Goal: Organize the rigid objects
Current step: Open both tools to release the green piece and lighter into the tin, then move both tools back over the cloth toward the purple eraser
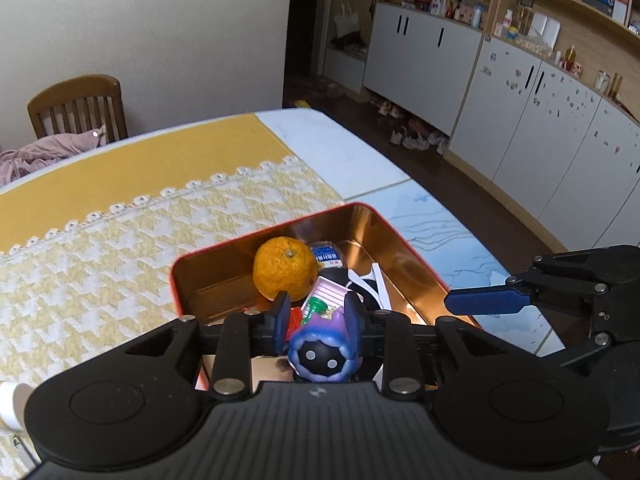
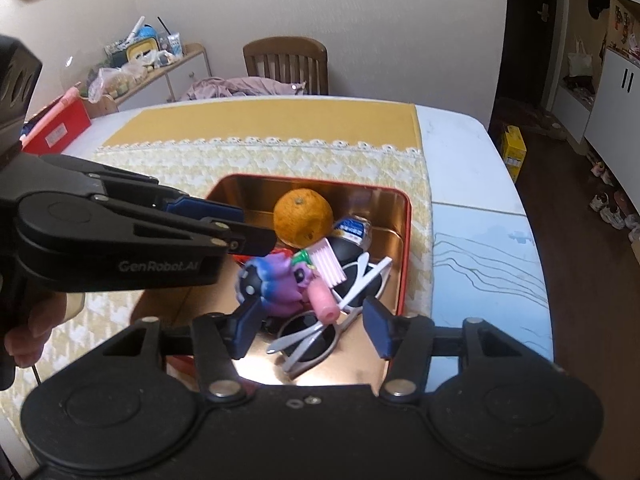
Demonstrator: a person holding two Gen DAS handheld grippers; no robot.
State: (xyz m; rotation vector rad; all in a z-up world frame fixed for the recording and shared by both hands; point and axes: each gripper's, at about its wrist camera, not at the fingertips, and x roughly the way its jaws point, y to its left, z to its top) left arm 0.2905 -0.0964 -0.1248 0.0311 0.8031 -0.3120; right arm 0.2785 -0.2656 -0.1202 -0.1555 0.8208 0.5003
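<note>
A red tin with a copper inside (image 1: 216, 276) (image 2: 394, 240) stands on the table. In it lie an orange (image 1: 285, 267) (image 2: 303, 218), white-framed sunglasses (image 2: 320, 332), a pink cylinder (image 2: 324, 300), a pink striped piece (image 2: 330, 262) and a small blue-labelled pack (image 2: 352, 230). My left gripper (image 1: 318, 312) is shut on a purple-blue toy figure (image 1: 324, 354) (image 2: 272, 284) and holds it over the tin's near part. My right gripper (image 2: 314, 330) is open and empty over the tin's near end, with the sunglasses between its fingers.
The tin sits on a yellow-white houndstooth cloth (image 1: 100, 264) (image 2: 320, 160). The table's edge (image 1: 460, 208) runs on the right, with floor beyond. A wooden chair (image 2: 286, 64) stands at the far side. A red box (image 2: 56, 128) sits far left.
</note>
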